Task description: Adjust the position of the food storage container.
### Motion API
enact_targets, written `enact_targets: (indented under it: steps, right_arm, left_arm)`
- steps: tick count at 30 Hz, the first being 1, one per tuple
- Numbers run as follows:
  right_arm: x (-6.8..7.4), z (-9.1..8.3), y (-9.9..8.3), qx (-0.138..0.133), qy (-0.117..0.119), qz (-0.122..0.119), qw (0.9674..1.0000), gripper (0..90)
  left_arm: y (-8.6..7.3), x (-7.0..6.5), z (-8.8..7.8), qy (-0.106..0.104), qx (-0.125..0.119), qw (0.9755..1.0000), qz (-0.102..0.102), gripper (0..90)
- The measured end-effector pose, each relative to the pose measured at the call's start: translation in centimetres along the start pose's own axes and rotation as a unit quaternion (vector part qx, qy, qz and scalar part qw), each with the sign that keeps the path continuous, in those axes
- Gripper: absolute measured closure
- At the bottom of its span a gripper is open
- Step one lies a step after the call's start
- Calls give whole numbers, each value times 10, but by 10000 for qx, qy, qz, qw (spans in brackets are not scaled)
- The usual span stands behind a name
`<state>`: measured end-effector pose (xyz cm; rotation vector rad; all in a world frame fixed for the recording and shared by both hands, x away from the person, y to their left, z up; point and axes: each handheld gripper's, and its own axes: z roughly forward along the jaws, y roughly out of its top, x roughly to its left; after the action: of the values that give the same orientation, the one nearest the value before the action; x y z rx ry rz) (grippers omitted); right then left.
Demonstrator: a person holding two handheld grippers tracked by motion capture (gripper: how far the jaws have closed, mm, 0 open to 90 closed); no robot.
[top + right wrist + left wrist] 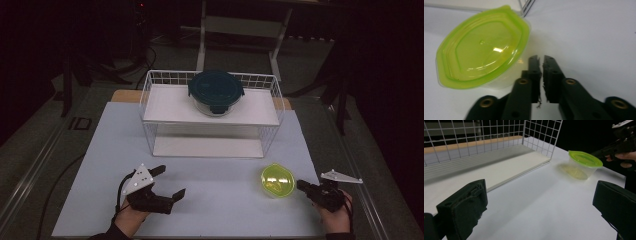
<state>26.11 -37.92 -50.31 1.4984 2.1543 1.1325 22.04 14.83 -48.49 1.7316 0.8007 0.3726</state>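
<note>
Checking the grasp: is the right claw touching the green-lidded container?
Cannot tell. In the right gripper view, the shut right claw sits beside the green-lidded container; no gap shows plainly.

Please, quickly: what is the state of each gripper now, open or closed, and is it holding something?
Left gripper: open, holding nothing.
Right gripper: closed, holding nothing; the green-lidded container sits just beside its jaws.
</note>
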Motion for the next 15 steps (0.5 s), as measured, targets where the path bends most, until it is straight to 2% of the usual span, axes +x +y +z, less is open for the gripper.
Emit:
enact_targets:
  steps: [1, 7, 15]
  right_arm:
    - [1, 2, 0, 33, 11, -10, 10000, 895]
    - [6, 14, -3, 284, 223, -51, 9993, 899]
    - [11, 21, -1, 385, 342, -64, 9987, 900]
  left_arm:
    - [0, 0, 0, -1, 0, 10000, -4, 0]
    - [0, 0, 0, -6, 4, 10000, 16, 0]
    - [0, 0, 1, -11, 8, 10000, -4, 0]
